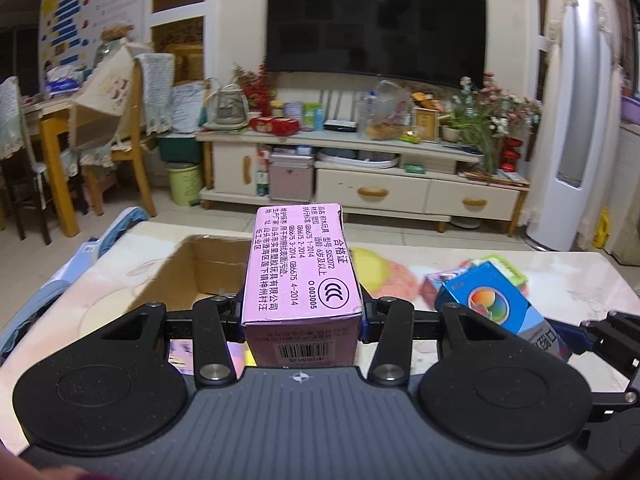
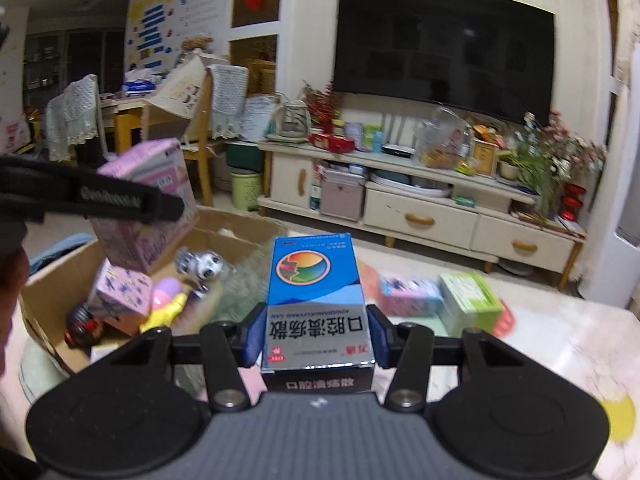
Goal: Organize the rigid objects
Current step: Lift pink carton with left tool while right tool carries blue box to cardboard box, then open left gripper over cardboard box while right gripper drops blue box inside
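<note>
My left gripper (image 1: 302, 316) is shut on a pink box (image 1: 302, 268) with black print, held above the near edge of an open cardboard box (image 1: 192, 264). The pink box also shows in the right wrist view (image 2: 148, 204), over the cardboard box (image 2: 48, 284). My right gripper (image 2: 316, 336) is shut on a blue medicine box (image 2: 316, 280), held to the right of the cardboard box; the blue box also shows in the left wrist view (image 1: 492, 300). Inside the cardboard box lie a small pink box (image 2: 120, 296), a yellow toy (image 2: 168, 308) and a grey toy figure (image 2: 200, 264).
On the table to the right lie a pink-and-blue box (image 2: 408, 296) and a green box (image 2: 468, 300). The left gripper's arm (image 2: 92, 200) crosses the left of the right wrist view. A TV cabinet (image 1: 360, 184) stands beyond the table.
</note>
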Available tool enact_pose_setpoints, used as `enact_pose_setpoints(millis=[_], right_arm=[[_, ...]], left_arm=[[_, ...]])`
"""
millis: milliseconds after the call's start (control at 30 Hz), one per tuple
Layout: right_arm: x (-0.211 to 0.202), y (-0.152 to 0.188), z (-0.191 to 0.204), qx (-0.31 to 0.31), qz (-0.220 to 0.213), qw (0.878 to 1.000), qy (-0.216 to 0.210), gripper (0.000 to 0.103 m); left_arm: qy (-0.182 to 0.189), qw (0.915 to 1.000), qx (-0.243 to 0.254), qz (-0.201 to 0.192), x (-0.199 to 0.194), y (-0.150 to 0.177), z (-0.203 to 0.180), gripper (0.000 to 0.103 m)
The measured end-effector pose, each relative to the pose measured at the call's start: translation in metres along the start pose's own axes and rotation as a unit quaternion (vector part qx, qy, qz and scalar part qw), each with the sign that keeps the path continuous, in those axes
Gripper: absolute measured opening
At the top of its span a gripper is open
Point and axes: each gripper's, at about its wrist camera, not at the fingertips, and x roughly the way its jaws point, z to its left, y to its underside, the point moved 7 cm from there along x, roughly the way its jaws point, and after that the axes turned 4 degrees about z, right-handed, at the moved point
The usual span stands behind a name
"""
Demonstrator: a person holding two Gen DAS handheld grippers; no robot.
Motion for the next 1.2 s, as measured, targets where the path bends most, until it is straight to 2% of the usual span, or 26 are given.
enact_pose_setpoints(millis=[400, 667, 1033, 1167, 1200], right_arm=[[0.047, -0.037, 0.051, -0.058, -0.001, 0.998, -0.030, 0.051], [0.074, -0.042, 0.071, -0.095, 0.016, 0.995, -0.040, 0.051], [0.106, -0.038, 0.082, -0.099, 0.049, 0.992, -0.060, 0.051], [0.112, -0.035, 0.088, -0.107, 0.056, 0.991, -0.059, 0.051], [0.112, -0.034, 0.090, -0.111, 0.058, 0.990, -0.062, 0.056]], left_arm=[[-0.058, 0.9974, -0.037, 0.021, 0.019, -0.003, 0.031, 0.056], [-0.090, 0.9939, -0.051, 0.038, 0.026, 0.001, 0.034, 0.056], [-0.103, 0.9906, -0.061, 0.066, 0.032, 0.007, 0.035, 0.057], [-0.109, 0.9906, -0.051, 0.065, 0.031, 0.005, 0.035, 0.084], [-0.108, 0.9908, -0.049, 0.064, 0.030, 0.005, 0.034, 0.090]])
